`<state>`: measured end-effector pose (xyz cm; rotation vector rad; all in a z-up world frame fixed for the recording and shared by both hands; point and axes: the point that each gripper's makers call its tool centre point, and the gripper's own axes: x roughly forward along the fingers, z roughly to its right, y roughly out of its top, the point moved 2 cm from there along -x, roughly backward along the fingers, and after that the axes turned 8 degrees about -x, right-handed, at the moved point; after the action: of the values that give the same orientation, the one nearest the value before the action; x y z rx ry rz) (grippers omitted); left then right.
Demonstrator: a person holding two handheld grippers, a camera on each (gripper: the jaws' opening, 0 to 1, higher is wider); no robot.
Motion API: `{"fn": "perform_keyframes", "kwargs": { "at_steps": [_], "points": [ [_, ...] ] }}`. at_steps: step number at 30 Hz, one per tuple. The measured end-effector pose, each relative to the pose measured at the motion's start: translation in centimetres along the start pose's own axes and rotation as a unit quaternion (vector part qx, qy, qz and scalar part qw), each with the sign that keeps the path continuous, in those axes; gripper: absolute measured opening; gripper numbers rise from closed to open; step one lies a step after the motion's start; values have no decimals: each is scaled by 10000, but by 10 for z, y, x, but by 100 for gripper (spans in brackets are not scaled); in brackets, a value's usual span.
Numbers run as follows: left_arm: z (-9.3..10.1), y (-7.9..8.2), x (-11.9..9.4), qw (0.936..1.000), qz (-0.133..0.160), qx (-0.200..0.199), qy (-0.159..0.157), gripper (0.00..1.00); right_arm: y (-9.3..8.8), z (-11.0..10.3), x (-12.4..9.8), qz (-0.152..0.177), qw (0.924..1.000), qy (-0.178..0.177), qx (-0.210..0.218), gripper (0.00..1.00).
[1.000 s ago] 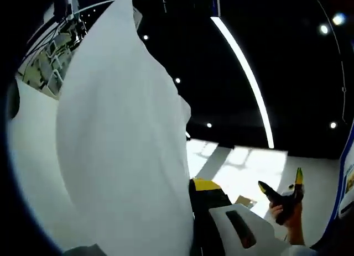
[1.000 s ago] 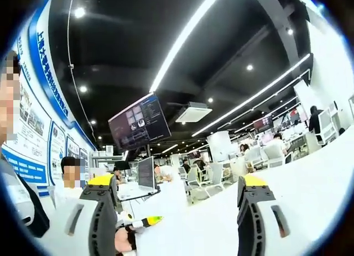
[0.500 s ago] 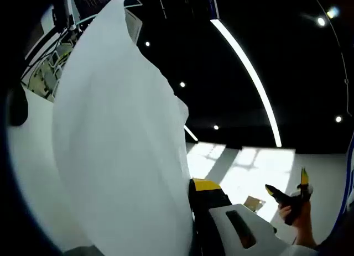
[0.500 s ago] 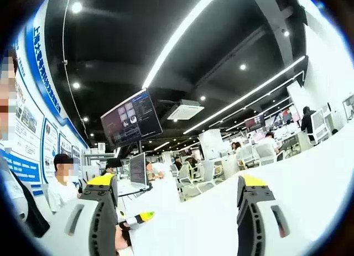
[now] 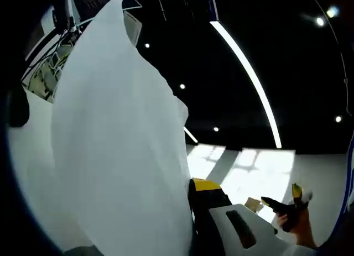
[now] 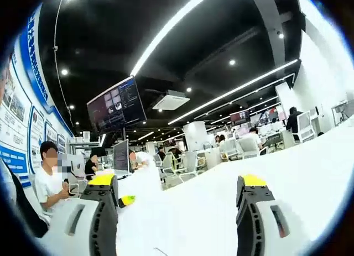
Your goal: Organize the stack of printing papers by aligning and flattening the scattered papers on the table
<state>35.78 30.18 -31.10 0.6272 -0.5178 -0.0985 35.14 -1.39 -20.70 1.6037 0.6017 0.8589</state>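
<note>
The desk [image 6: 310, 178] is the broad white surface running across the right gripper view, and everything here is placed against it. In the left gripper view, a large white sheet of paper [image 5: 116, 145] stands raised well above the desk, its long axis running upward away from the left hand-held gripper [image 5: 191, 234], with its top corner reaching toward the dark ceiling. The sheet rises straight out of that gripper's jaws: the yellow-tipped jaw presses against its lower edge, while the other jaw is hidden behind the paper, so the left hand-held gripper looks clamped on the sheet.

The right hand-held gripper [image 6: 177, 212] hangs over the desk with its 2 jaws spread wide and nothing between them. Pale paper seems to lie on the desk just beyond them, though white on white makes its edges hard to tell. In the left gripper view this same gripper shows small, low beside the desk, a hand [image 5: 301, 231] wrapped around it.

By my judgement, the left gripper is nearer the sheet, so lowering it flat onto the desk falls to that side.
</note>
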Motion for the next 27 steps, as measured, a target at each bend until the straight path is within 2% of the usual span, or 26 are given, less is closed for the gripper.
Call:
{"fn": "perform_keyframes", "kwargs": {
  "at_steps": [13, 19, 25, 27],
  "points": [
    [7, -7, 2, 9996, -82, 257, -37, 6, -2, 8, -3, -35, 9999, -118, 38, 83],
    [7, -7, 2, 9997, -82, 223, -23, 6, -2, 10, -8, -65, 9998, -193, 45, 83],
    [6, -7, 3, 9997, -84, 243, 6, 6, 5, 16, -14, -53, 9995, -305, 25, 82],
    [5, -10, 4, 9992, -164, 362, 57, 6, 11, 18, -17, -48, 9993, -372, -4, 82]
  ]
}}
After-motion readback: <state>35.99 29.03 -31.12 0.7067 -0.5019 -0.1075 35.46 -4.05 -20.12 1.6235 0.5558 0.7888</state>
